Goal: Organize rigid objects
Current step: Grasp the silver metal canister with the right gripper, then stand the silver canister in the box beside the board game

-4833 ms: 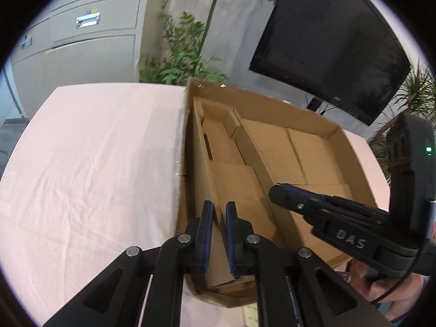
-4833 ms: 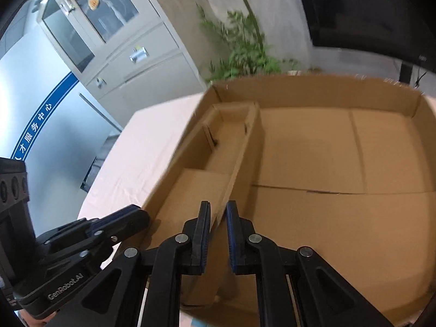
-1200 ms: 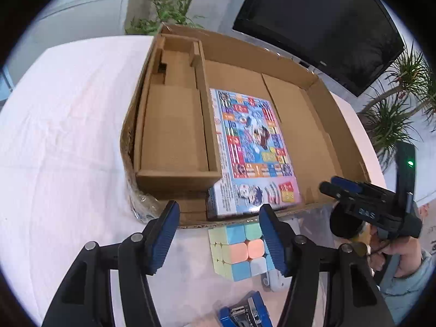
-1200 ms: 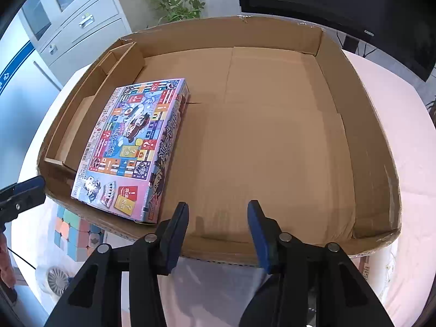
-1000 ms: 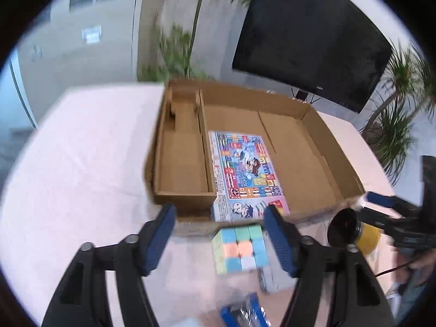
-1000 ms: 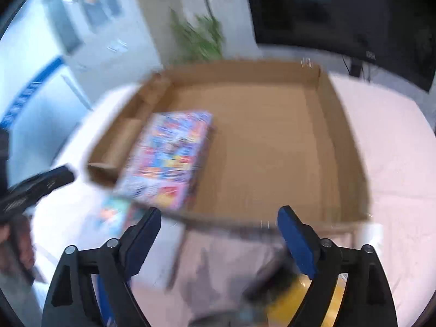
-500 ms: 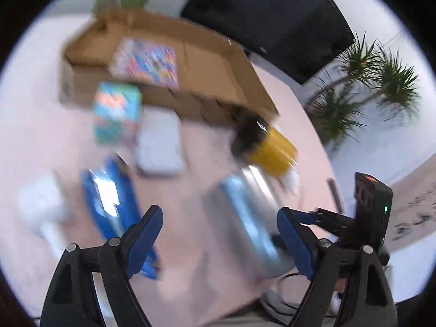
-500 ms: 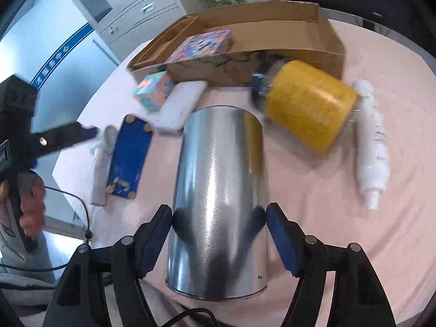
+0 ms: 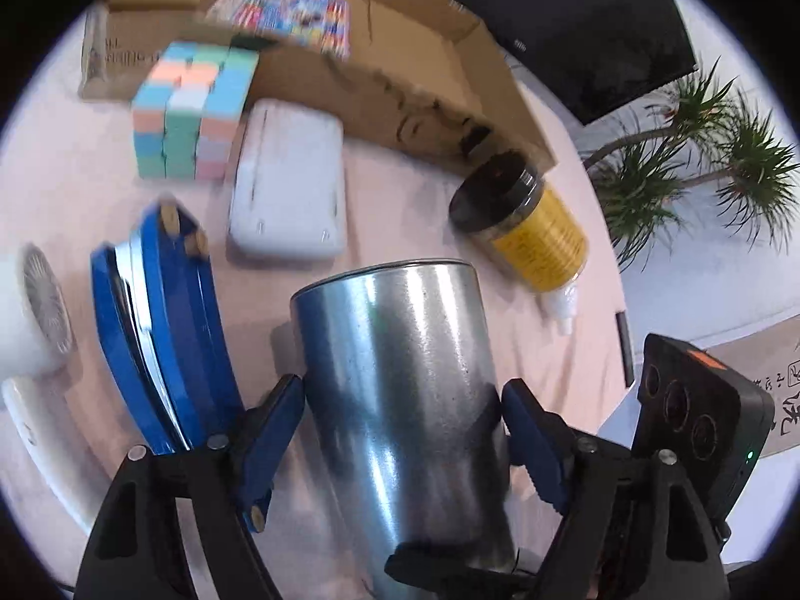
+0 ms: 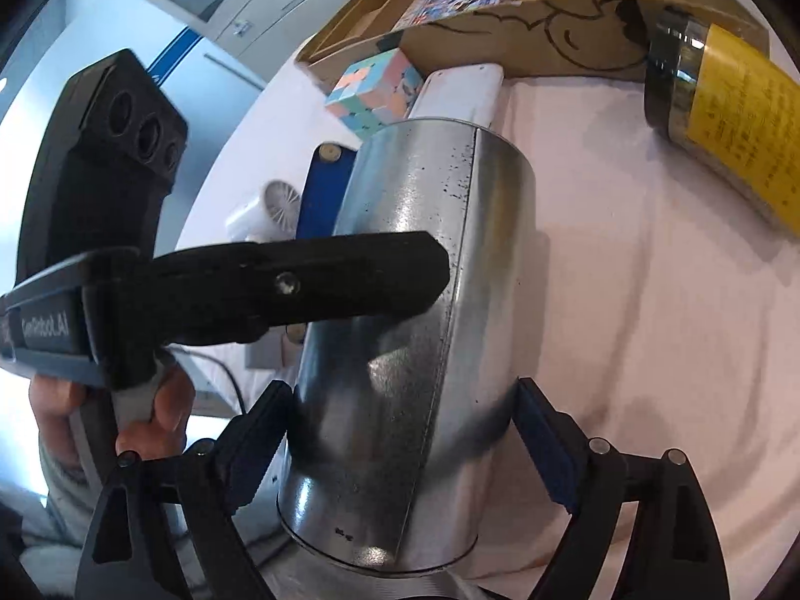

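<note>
Both hand-held grippers straddle tin (image 9: 405,400) – jaws moving

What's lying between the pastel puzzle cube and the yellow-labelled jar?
In the left wrist view, the flat white case lies right beside the cube; from it to the jar only bare pink cloth shows, along the cardboard box.

Pink-clothed table (image 9: 65,190) under cardboard box (image 9: 400,85), cube (image 9: 192,110), metal can (image 9: 400,390), yellow jar (image 9: 530,230).
</note>
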Tool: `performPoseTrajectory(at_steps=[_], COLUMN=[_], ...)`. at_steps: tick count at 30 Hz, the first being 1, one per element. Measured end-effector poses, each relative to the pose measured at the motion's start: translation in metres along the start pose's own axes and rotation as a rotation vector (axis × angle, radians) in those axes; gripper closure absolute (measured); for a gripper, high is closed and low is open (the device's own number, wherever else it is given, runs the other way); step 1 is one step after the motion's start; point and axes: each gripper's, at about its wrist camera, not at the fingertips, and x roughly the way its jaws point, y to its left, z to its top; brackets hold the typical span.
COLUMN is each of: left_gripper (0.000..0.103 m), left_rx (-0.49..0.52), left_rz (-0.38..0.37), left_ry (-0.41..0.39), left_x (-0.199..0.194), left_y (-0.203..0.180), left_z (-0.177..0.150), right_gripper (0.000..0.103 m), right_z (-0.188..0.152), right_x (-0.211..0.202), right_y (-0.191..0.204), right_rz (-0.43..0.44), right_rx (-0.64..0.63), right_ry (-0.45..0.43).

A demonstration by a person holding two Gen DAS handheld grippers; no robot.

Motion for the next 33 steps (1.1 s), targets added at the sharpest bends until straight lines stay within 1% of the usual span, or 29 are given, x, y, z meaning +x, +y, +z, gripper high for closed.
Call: performPoseTrajectory(at_steps=[2, 3, 4, 7, 8, 9, 10, 11, 13, 15, 16, 19, 21, 25, 28, 29, 33], left_gripper=[0.024, 0.024, 0.024, 0.024, 0.024, 0.024, 0.024, 0.024, 0.024, 0.024, 0.024, 0.025, 0.025, 0.026, 0.026, 0.027, 0.026], left_rx=[0.056, 0.089, 0.112, 0.230, 0.259, 0.285, 0.292, 0.297, 0.291, 0.265, 0.254, 0.179, 0.130, 0.068, 0.041, 0.037, 0.053], left_rz=[0.001, 0.002, 0.002, 0.009, 0.009, 0.009, 0.010, 0.010, 0.003, -0.008, -0.014, -0.066, -0.082, -0.046, -0.031, -0.030, 0.007], left_ry=[-0.061, -0.103, -0.128, -0.237, -0.258, -0.277, -0.281, -0.278, -0.263, -0.220, -0.203, -0.113, -0.064, 0.007, 0.020, 0.027, 0.027], left_x=[-0.019, -0.032, -0.039, -0.070, -0.075, -0.078, -0.079, -0.077, -0.067, -0.045, -0.041, 0.000, 0.024, 0.060, 0.070, 0.073, 0.078], left_y=[-0.016, -0.026, -0.034, -0.068, -0.075, -0.083, -0.086, -0.089, -0.086, -0.077, -0.069, -0.039, -0.020, 0.010, 0.024, 0.025, 0.022], left_z=[0.013, 0.025, 0.034, 0.090, 0.106, 0.128, 0.142, 0.165, 0.197, 0.230, 0.237, 0.265, 0.271, 0.267, 0.264, 0.262, 0.259], right_gripper=[0.016, 0.016, 0.016, 0.016, 0.016, 0.016, 0.016, 0.016, 0.016, 0.017, 0.017, 0.017, 0.017, 0.017, 0.018, 0.018, 0.016], right_z=[0.010, 0.016, 0.024, 0.064, 0.080, 0.099, 0.115, 0.133, 0.167, 0.197, 0.209, 0.232, 0.241, 0.240, 0.240, 0.235, 0.248], right_x=[-0.015, -0.025, -0.035, -0.077, -0.089, -0.102, -0.111, -0.119, -0.125, -0.120, -0.116, -0.097, -0.072, -0.030, -0.006, -0.005, 0.012], right_y=[0.008, 0.009, 0.014, 0.027, 0.030, 0.031, 0.030, 0.027, 0.019, 0.007, 0.000, -0.028, -0.045, -0.066, -0.069, -0.068, -0.063], right_rz=[-0.002, -0.004, -0.008, -0.031, -0.038, -0.049, -0.060, -0.066, -0.073, -0.091, -0.089, -0.114, -0.141, -0.182, -0.196, -0.202, -0.230], right_rx=[-0.010, -0.019, -0.033, -0.093, -0.110, -0.123, -0.131, -0.134, -0.110, -0.092, -0.078, -0.039, -0.010, 0.033, 0.053, 0.056, 0.071], right_ry=[-0.041, -0.062, -0.093, -0.215, -0.251, -0.287, -0.312, -0.328, -0.336, -0.324, -0.309, -0.262, -0.231, -0.152, -0.123, -0.124, -0.086])
